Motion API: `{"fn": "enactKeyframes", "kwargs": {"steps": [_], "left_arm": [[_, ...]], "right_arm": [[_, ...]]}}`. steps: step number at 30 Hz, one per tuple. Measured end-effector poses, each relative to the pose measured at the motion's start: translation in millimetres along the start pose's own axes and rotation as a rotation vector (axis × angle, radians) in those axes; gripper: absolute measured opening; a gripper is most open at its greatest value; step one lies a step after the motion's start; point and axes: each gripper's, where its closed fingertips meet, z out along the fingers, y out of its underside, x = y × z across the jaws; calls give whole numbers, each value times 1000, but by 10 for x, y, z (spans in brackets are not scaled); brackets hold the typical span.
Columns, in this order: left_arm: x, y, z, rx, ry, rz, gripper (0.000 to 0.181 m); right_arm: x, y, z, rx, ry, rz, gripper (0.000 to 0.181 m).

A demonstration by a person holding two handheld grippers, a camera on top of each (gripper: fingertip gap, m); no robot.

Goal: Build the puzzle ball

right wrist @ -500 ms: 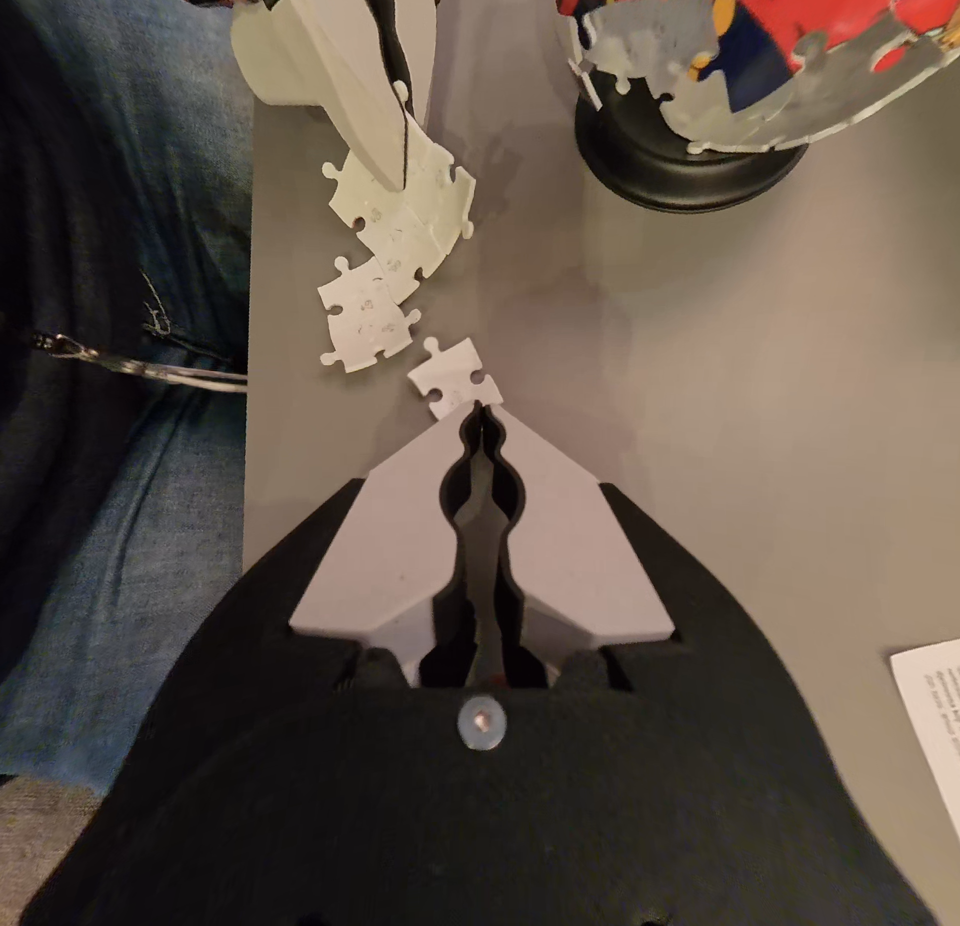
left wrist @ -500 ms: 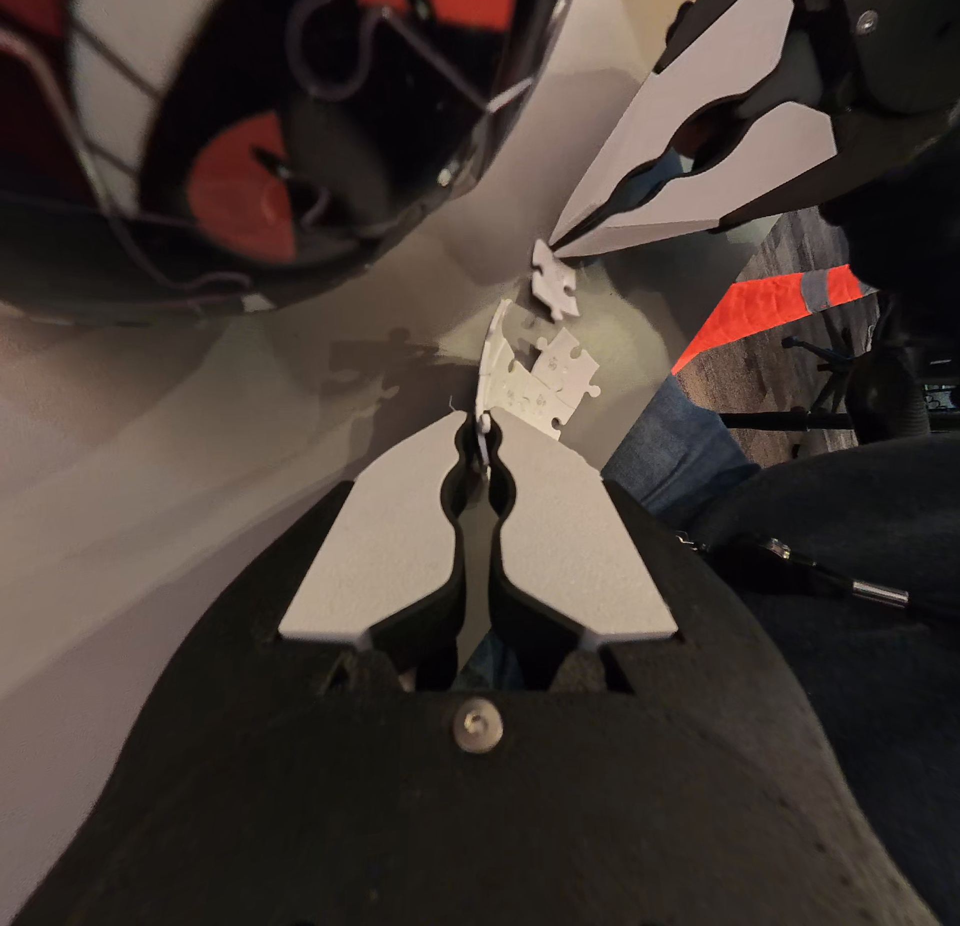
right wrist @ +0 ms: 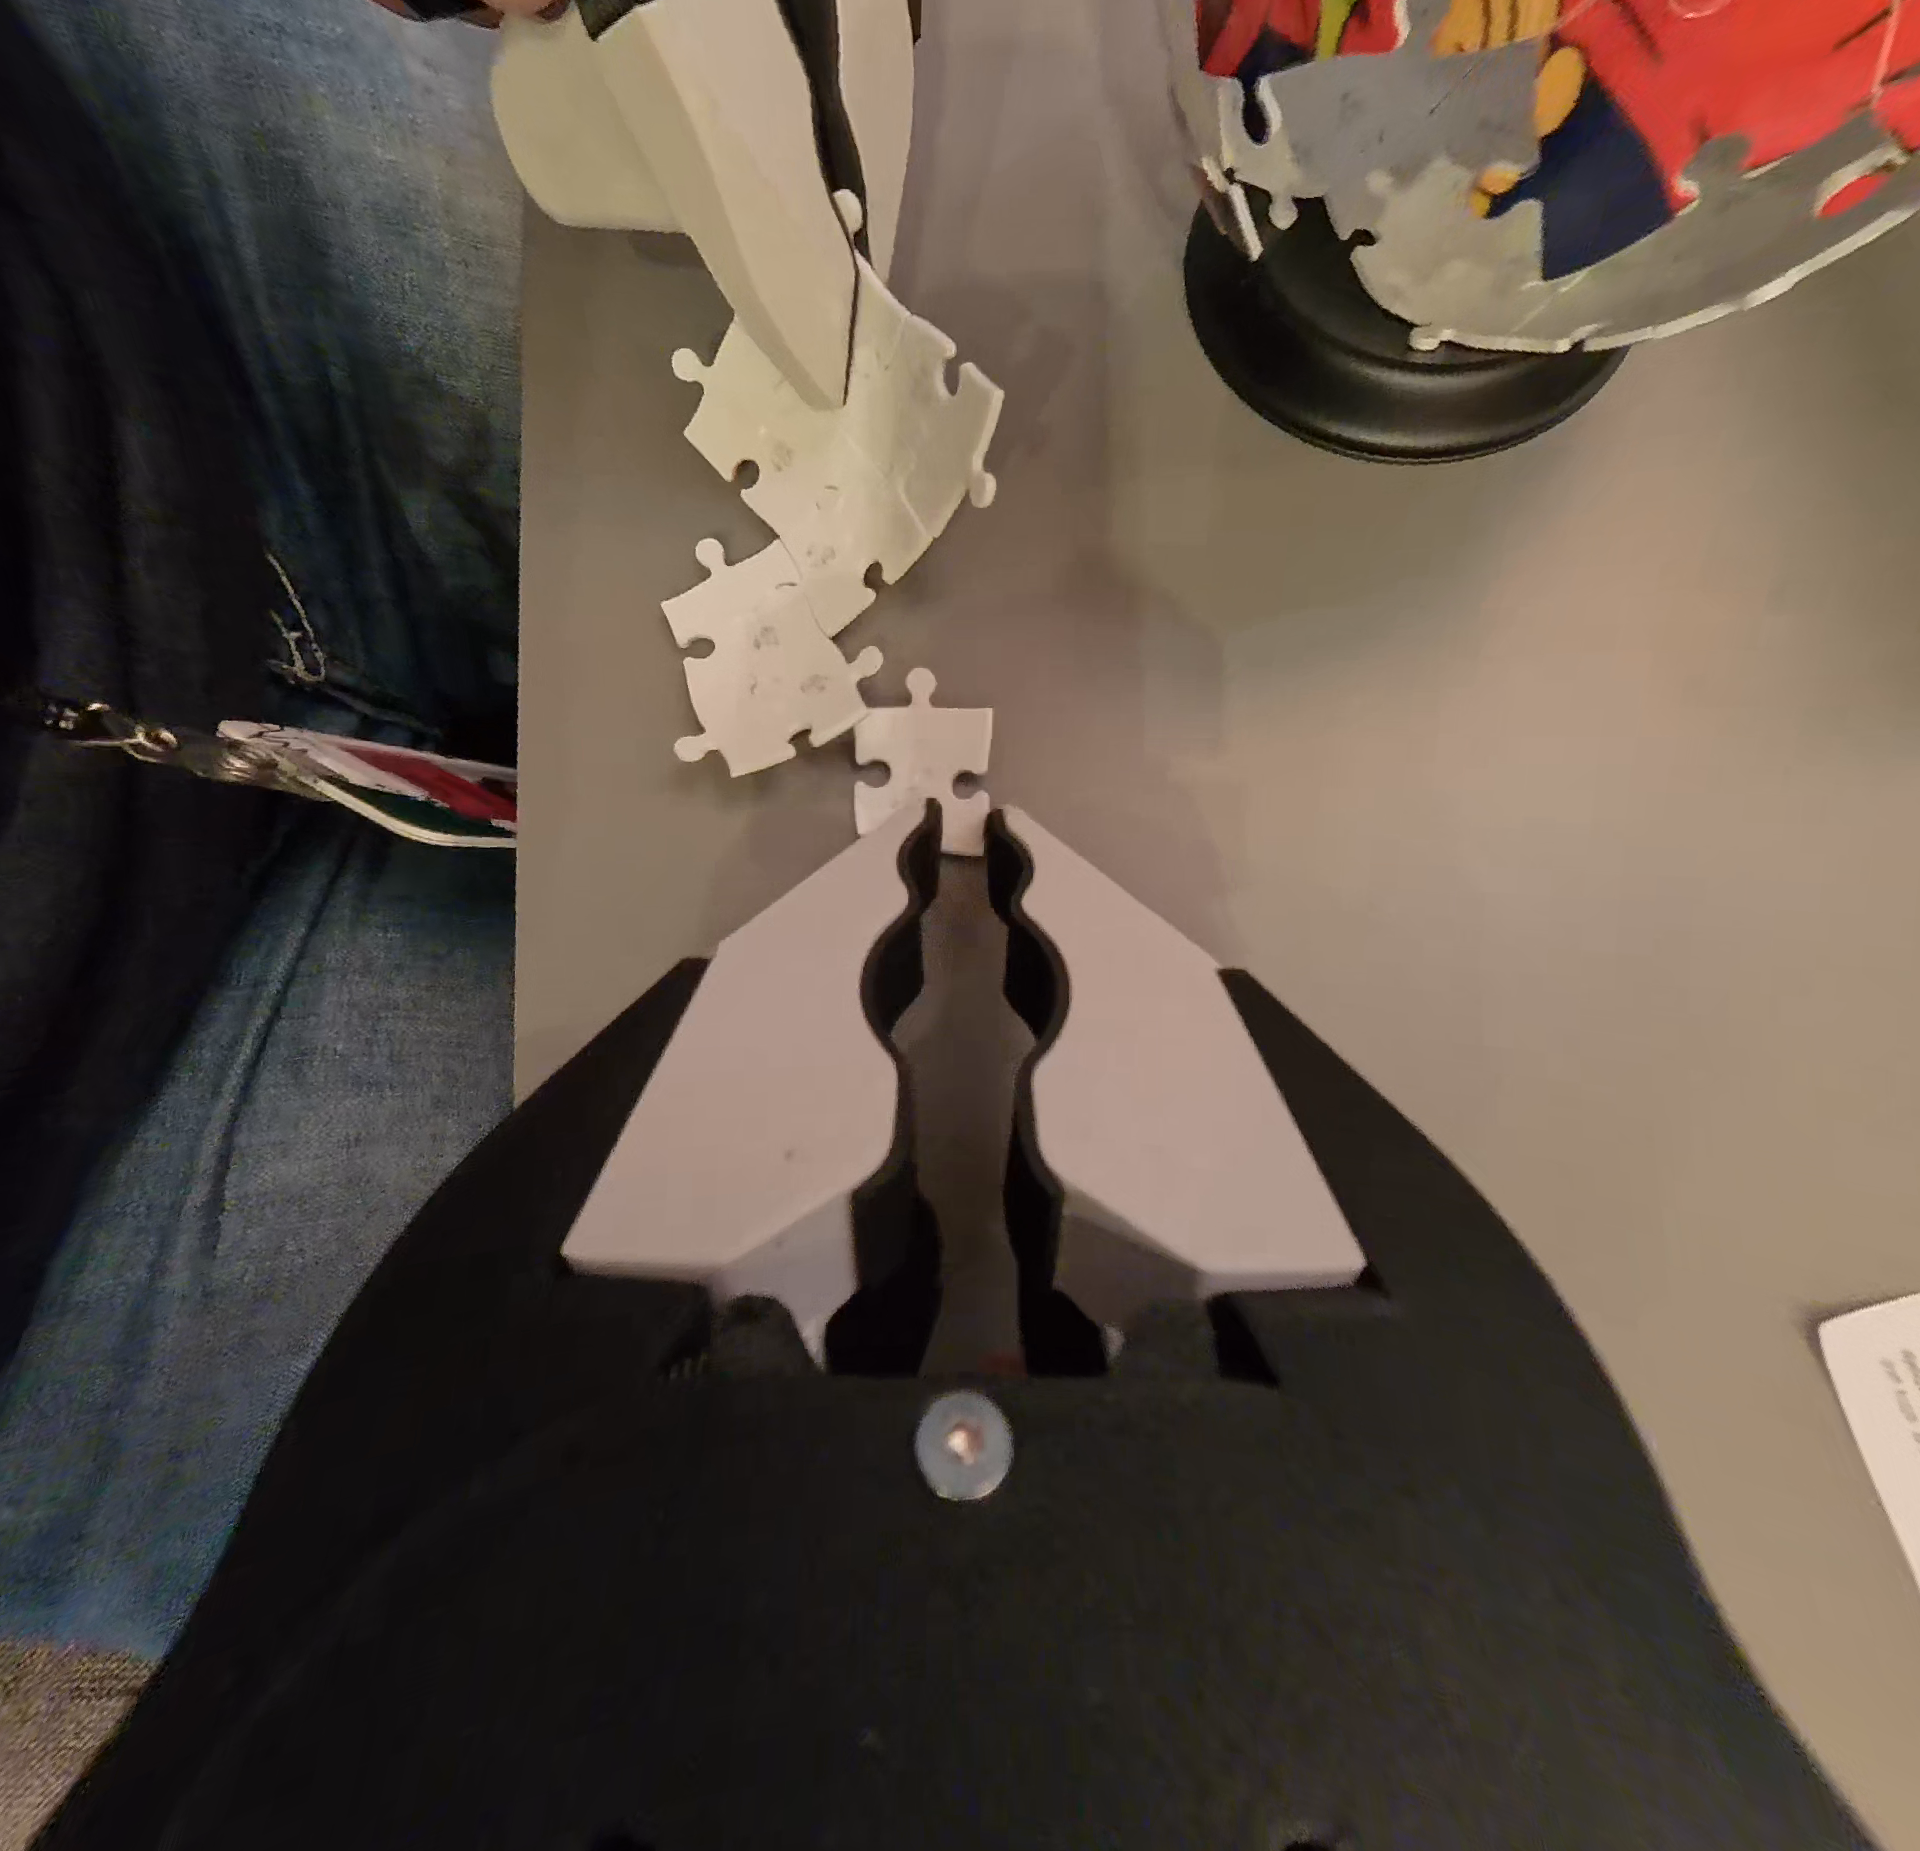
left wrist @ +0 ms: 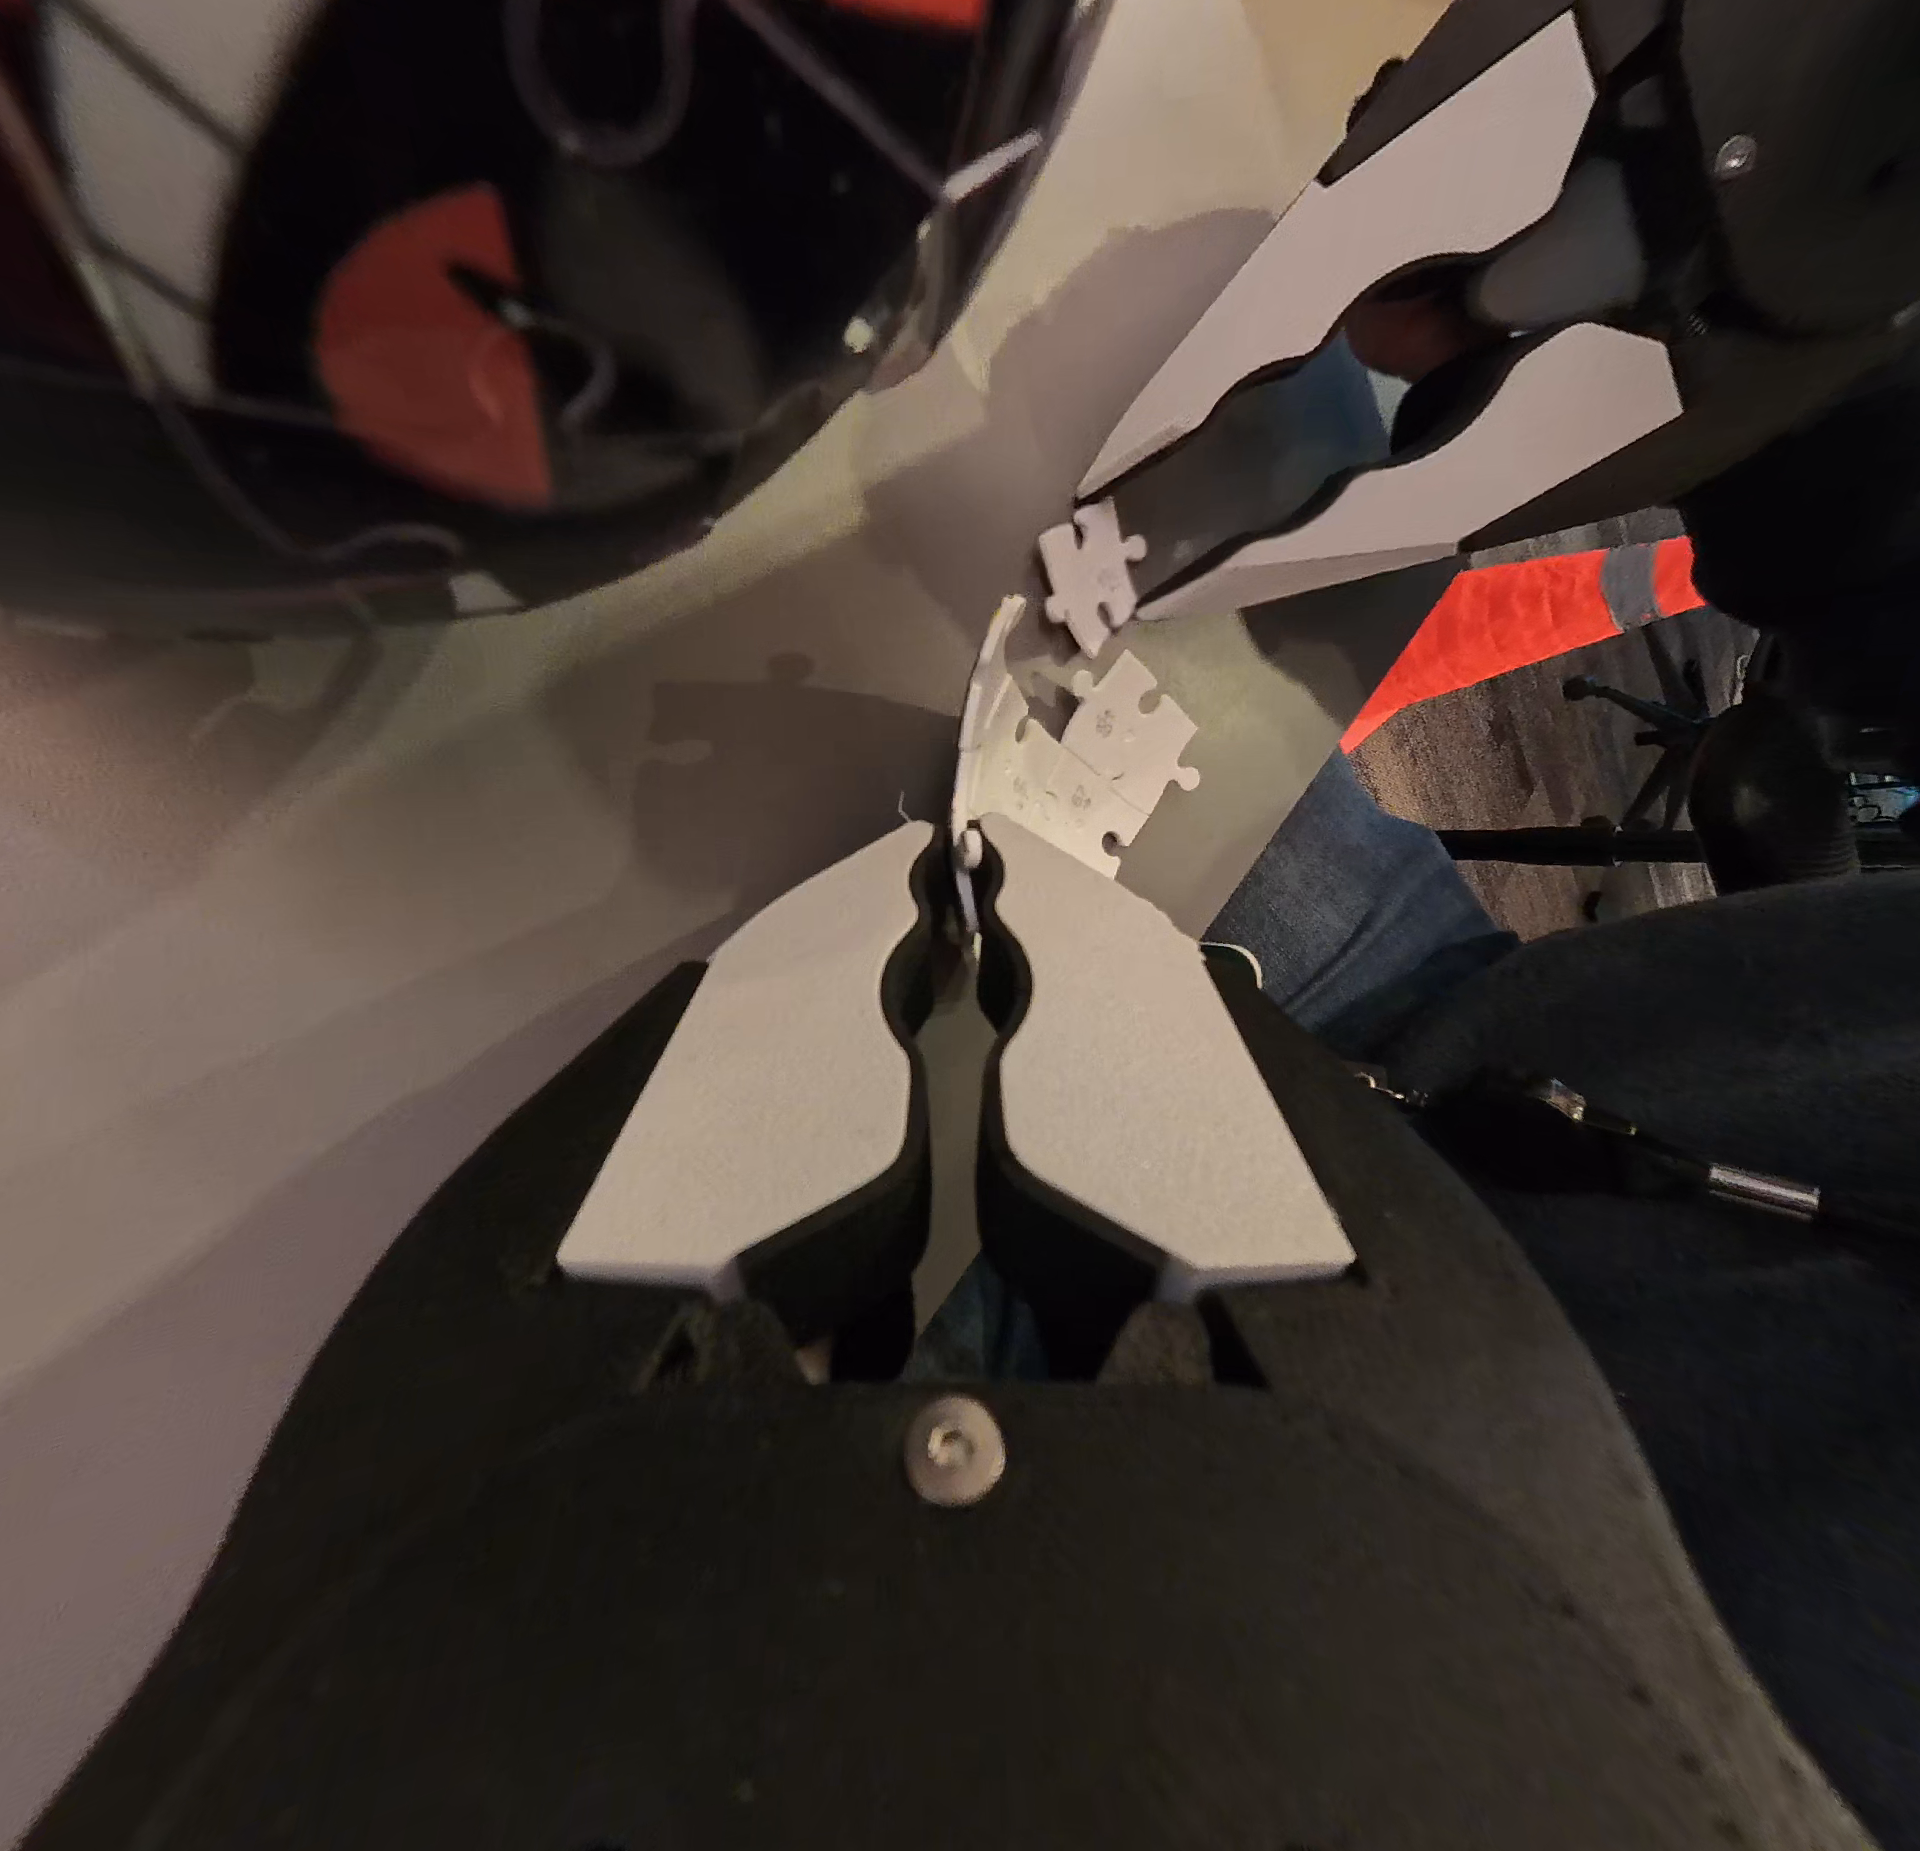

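The partly built puzzle ball [right wrist: 1621,108], red and colourful with a jagged grey lower edge, sits on a black stand [right wrist: 1382,388] at the far right; it looms blurred at upper left in the left wrist view [left wrist: 416,243]. My left gripper [left wrist: 966,851] is shut on the edge of a curved strip of joined white pieces [left wrist: 1091,773], holding it tilted at the table's left edge [right wrist: 862,471]. My right gripper [right wrist: 966,819] is slightly open, its tips on either side of the near edge of a single white piece [right wrist: 925,757] lying next to the strip's end [right wrist: 758,669].
The grey table [right wrist: 1403,814] ends at its left edge beside a person's jeans [right wrist: 260,658], where a lanyard with a card [right wrist: 416,778] hangs. A white card [right wrist: 1870,1406] lies at the right. The right gripper [left wrist: 1117,560] shows at upper right in the left wrist view. The left gripper's tips are roughly 8 centimetres from the right gripper's. From my right tips it is roughly 15 centimetres to the white card [right wrist: 1870,1406]; from my left, 25 centimetres.
My right gripper's jaws have parted a little from shut. The single piece has turned square to the tips, with its near edge now between them. The left gripper still holds the strip.
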Motion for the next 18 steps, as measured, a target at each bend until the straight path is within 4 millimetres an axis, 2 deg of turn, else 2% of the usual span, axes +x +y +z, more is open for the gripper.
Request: {"fn": "enactKeyframes", "kwargs": {"steps": [11,14,18], "left_arm": [[11,-6,11,-13,-1,7,2],[12,2,-1,-13,-4,6,2],[-5,45,-44,-17,-7,0,2]], "right_arm": [[13,-7,-32,8,22,-5,0],[-61,-111,-99,44,-11,47,23],[-191,-67,5,11,9,42,34]]}}
